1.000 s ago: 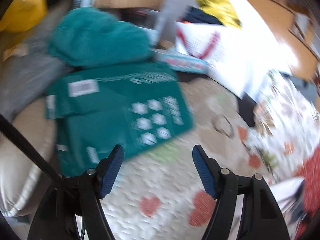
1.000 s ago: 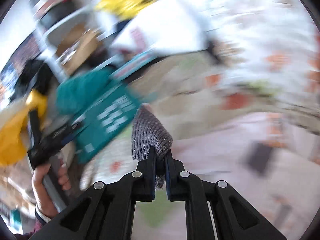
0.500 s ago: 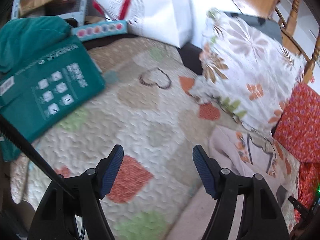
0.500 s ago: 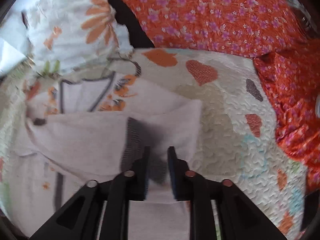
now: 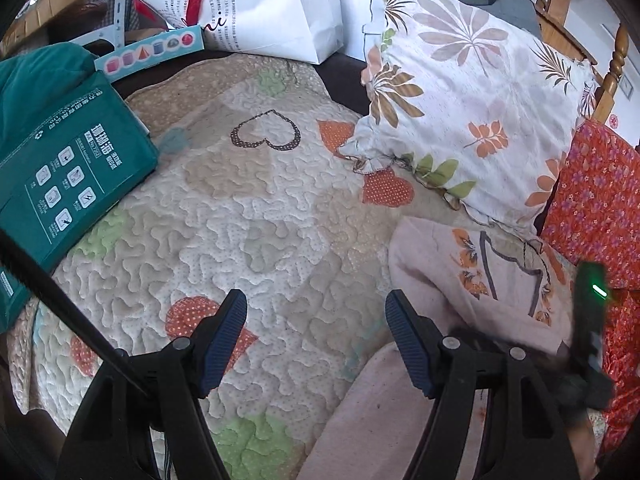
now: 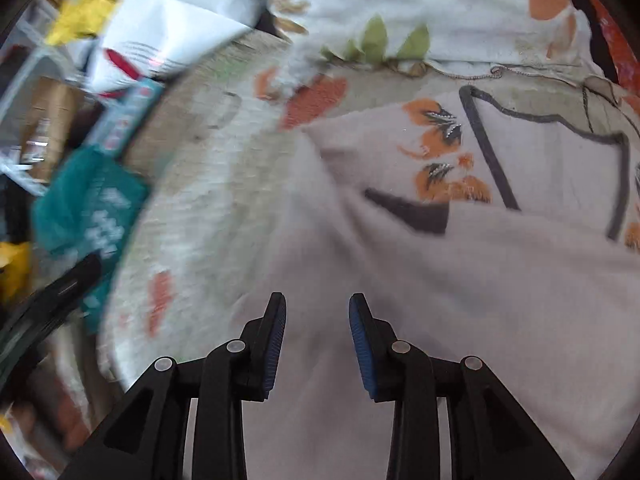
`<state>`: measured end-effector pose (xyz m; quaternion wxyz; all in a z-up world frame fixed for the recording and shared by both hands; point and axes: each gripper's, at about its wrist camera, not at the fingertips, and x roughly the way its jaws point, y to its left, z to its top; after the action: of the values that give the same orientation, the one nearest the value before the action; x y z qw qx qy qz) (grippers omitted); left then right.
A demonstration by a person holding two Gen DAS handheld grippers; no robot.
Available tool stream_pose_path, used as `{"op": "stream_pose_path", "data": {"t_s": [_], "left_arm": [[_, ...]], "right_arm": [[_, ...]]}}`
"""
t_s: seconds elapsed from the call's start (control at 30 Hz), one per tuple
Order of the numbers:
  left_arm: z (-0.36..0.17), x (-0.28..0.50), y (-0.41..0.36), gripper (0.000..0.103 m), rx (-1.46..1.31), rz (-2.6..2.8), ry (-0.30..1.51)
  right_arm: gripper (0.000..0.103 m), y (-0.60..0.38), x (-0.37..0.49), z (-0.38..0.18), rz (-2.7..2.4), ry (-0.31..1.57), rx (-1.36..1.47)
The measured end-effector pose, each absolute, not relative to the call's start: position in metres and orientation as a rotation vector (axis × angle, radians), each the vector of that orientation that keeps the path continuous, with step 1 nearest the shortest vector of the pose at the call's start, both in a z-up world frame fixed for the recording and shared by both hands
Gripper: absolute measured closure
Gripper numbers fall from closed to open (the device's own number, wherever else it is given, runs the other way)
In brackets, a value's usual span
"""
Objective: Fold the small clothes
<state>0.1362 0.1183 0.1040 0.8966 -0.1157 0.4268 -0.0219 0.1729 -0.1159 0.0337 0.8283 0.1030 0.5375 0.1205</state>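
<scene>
One pale pink garment [image 6: 460, 264], one floral pillow [image 5: 472, 92], one green box [image 5: 68, 168], one white paper bag [image 5: 260, 8] — all on the heart-patterned quilt [image 5: 248, 208]. My left tongs [image 5: 316, 340] stand wide apart, empty, over bare quilt at lower centre of the left view. My right tongs [image 6: 317, 340] are parted a little less, gripping nothing, over the garment. It lies lower right in the left view: orange flower print, dark grey trim, a cuff turned over the body — left half of the right view blurred.
</scene>
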Motion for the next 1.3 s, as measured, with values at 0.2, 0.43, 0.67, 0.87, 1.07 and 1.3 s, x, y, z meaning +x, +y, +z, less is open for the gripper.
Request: {"op": "stream_pose_path", "data": {"t_s": [0.2,0.43,0.67,0.87,1.07,1.3], "left_arm": [[0.105,0.14,0.11,0.032,-0.202,-0.046,0.878],[0.101,0.138,0.103,0.032,-0.18,-0.07,0.901],[0.095,0.136,0.094,0.032,-0.199,-0.099,0.929],[0.085,0.137,0.072,0.032,-0.166,-0.127,0.964],[0.078,0.141,0.055,0.032,-0.106,-0.141,0.981],[0.065,0.158,0.048,0.032,-0.115,-0.134,1.031]], "right_arm": [[0.062,-0.121,0.238,0.031,-0.121,1.049,-0.254],[0.06,-0.209,0.201,0.094,-0.055,1.002,0.014],[0.05,-0.279,0.103,0.106,-0.066,1.027,0.074],[0.04,-0.261,0.064,0.056,-0.08,1.107,-0.136],[0.099,-0.272,0.081,0.037,-0.122,1.136,-0.158],[0.095,-0.351,0.149,0.07,-0.194,1.052,0.247]]}}
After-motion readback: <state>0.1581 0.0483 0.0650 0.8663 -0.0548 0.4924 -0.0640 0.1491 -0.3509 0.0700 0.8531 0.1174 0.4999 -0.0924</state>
